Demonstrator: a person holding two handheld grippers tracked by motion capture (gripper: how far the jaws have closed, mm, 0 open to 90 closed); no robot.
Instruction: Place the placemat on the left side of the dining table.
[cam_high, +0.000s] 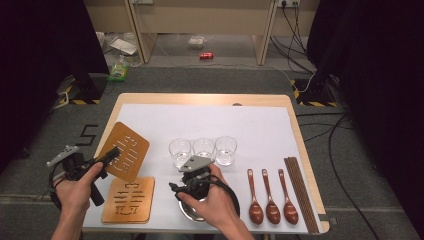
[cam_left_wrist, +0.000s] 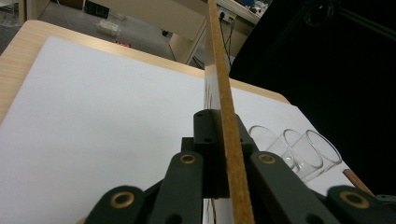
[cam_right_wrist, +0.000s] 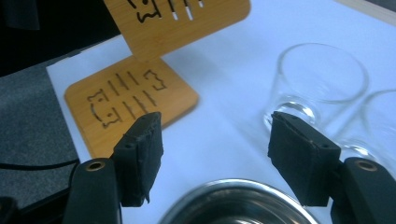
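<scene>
At the bottom of the high view, the right claw (cam_high: 186, 186) hangs over a steel bowl (cam_high: 192, 210) at the lower middle of the frame. In the right gripper view its jaws stand apart with nothing between them, and the bowl's rim (cam_right_wrist: 233, 205) sits just below them at the bottom edge. To the right of the bowl, in the lower right of the high view, three wooden spoons (cam_high: 272, 200) lie side by side, with a set of chopsticks (cam_high: 300, 192) next to them near the desk's (cam_high: 200, 98) edge.

At the lower left, one wooden coaster (cam_high: 129, 200) lies flat on the white sheet (cam_high: 210, 120). Just above it, the left claw (cam_high: 111, 154) is clenched on the edge of a second wooden coaster (cam_high: 126, 151), which it holds tilted, clear of the sheet. The left gripper view shows that coaster edge-on (cam_left_wrist: 226, 116), a thin board running up between the closed jaws.

Farther back, in the middle of the frame, three clear glasses (cam_high: 204, 148) stand in a row.

The step in hand seems to be carrying the lifted coaster to its place in the setting. The next move likely calls for levelling the board over a bare part of the sheet, lowering it flat and only then letting go, while the right claw closes on the bowl's rim or a glass.
</scene>
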